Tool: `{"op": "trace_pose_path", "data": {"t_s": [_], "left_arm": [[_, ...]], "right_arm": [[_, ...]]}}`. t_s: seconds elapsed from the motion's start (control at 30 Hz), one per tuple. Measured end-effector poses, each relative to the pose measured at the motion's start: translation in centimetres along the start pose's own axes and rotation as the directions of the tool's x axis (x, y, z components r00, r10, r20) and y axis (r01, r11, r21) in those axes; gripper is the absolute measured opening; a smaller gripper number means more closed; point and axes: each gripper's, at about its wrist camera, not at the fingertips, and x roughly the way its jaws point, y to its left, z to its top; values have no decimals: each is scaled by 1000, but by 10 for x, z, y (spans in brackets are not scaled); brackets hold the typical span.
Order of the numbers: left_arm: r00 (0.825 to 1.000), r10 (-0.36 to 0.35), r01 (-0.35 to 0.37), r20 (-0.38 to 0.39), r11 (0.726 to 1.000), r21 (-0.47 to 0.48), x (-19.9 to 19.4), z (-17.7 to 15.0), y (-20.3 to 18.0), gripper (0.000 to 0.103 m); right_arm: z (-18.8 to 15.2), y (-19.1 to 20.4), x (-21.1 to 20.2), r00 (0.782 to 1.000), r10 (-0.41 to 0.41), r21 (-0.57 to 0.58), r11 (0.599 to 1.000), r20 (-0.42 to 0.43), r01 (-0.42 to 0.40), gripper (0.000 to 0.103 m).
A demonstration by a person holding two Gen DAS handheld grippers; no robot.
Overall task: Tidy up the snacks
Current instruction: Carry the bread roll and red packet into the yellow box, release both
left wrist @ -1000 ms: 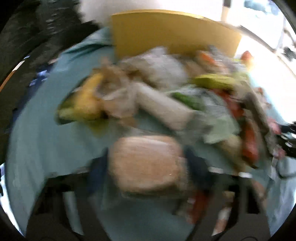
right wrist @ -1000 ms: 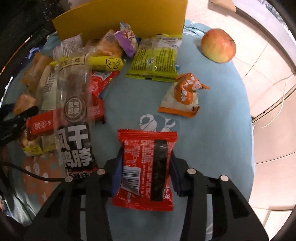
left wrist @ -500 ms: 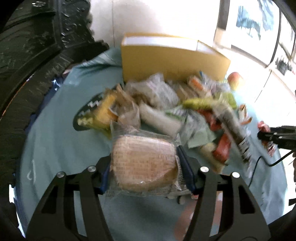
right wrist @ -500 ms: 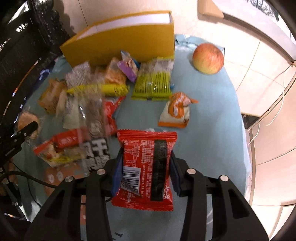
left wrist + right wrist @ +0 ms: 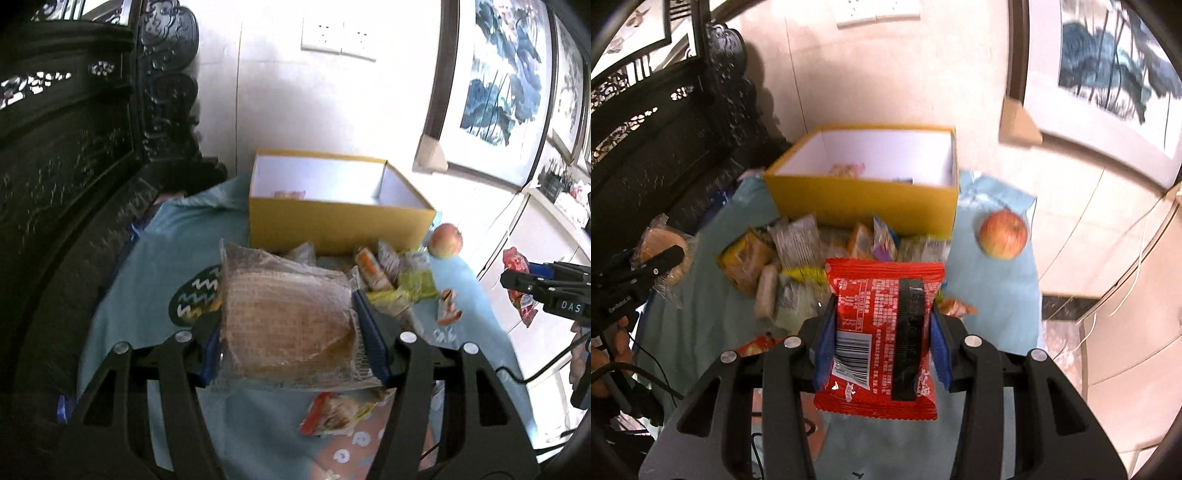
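Note:
My left gripper (image 5: 291, 332) is shut on a clear-wrapped round brown cake (image 5: 284, 325) and holds it above the table. My right gripper (image 5: 882, 328) is shut on a red snack packet (image 5: 882, 332), also lifted. An open yellow box (image 5: 332, 221) with a white inside stands at the table's far side; a few small snacks lie in it (image 5: 846, 170). A pile of loose snack packets (image 5: 798, 254) lies in front of the box. The right gripper and red packet show at the right of the left wrist view (image 5: 517, 280).
A red apple (image 5: 1003, 234) sits right of the box on the teal tablecloth (image 5: 997, 295). Dark carved furniture (image 5: 74, 166) stands at the left. A wall with sockets and framed paintings is behind. The table edge drops to the floor on the right.
Both grippers have risen well above the table with their packets and now look down into the yellow box. The snack pile sits farther below.

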Motion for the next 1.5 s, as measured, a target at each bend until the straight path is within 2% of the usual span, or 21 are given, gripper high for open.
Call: {"op": "trace_pose_path", "data": {"t_s": [0.33,0.8,1.1,1.5], "left_arm": [[999,-2,2,46,1000,3,-21,22,-14,63],[993,-1,1,122,1000,0,-20,72,-24,63],[991,13,-12,133,1000,-7,24,120,-30,63],[994,44,-40,101,998,-45,120,168,-41,63]], "right_arm": [[26,12,-44,993,-28,-58,998,113,35,44],[62,7,-56,982,-33,-69,997,188,46,44],[107,-6,-36,970,-44,-68,996,240,62,45],[171,-20,48,972,-40,-82,995,232,61,44]]}}
